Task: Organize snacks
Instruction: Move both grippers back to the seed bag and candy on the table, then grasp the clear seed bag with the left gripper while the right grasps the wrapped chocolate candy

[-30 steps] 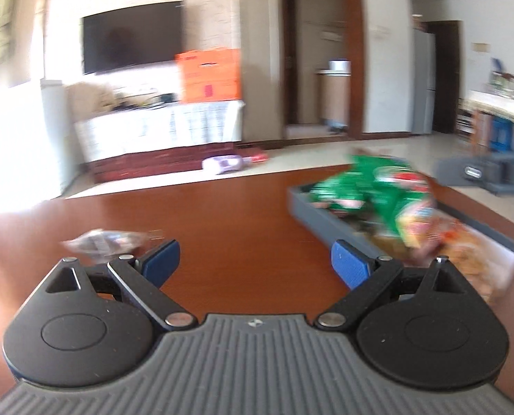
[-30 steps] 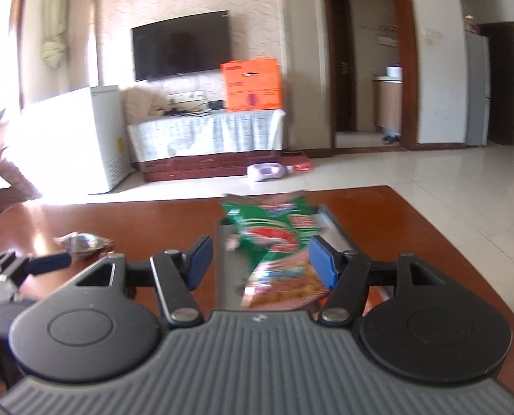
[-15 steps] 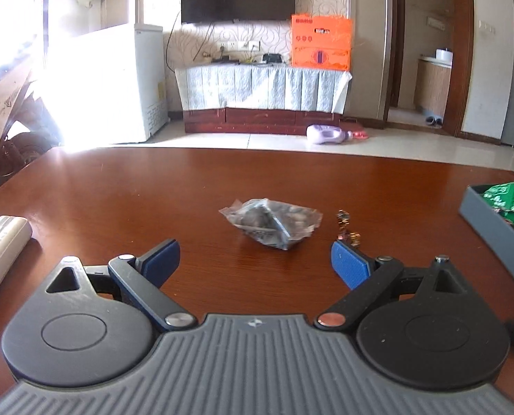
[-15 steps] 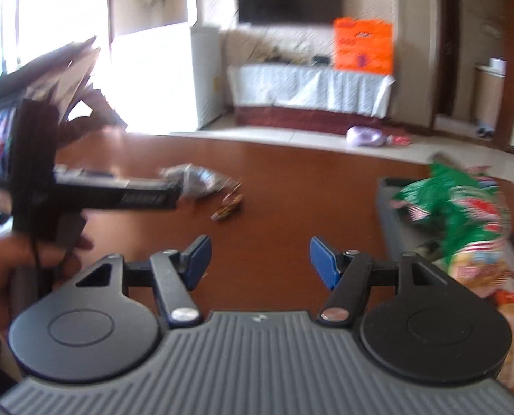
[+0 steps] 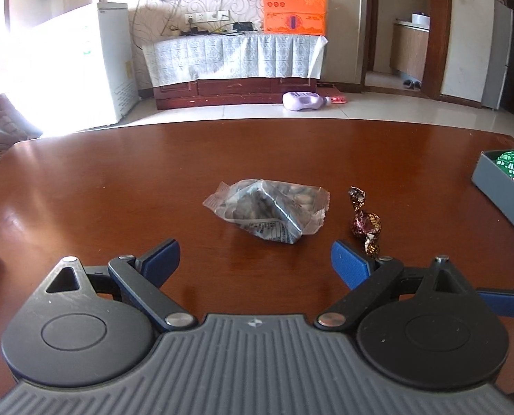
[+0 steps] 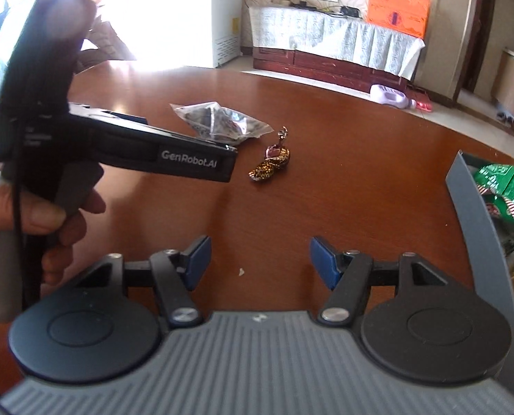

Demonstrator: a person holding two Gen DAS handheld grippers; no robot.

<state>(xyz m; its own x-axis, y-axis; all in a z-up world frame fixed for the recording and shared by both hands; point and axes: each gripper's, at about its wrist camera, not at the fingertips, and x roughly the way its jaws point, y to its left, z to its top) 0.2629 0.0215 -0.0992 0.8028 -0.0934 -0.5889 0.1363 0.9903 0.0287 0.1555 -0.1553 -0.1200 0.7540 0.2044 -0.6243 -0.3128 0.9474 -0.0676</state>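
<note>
Left tool (image 5: 255, 263) gapes wide, empty; clear snack packet (image 5: 269, 210) lies just ahead.

- Table (image 5: 118, 186): glossy, polished reddish wood.
- Snack bag (image 5: 269, 212): crinkled clear plastic.
- Candy (image 5: 365, 223): shiny foil wrapper.
- Bin (image 5: 498, 190): matt grey plastic.

I see a reddish-brown table (image 5: 118, 186), a clear packet (image 5: 267, 212) of dark pieces, a brown-and-gold candy wrapper (image 5: 365, 224), a grey tray (image 5: 498, 190), green bags (image 6: 502, 186), blue pads (image 5: 348, 264).
</note>
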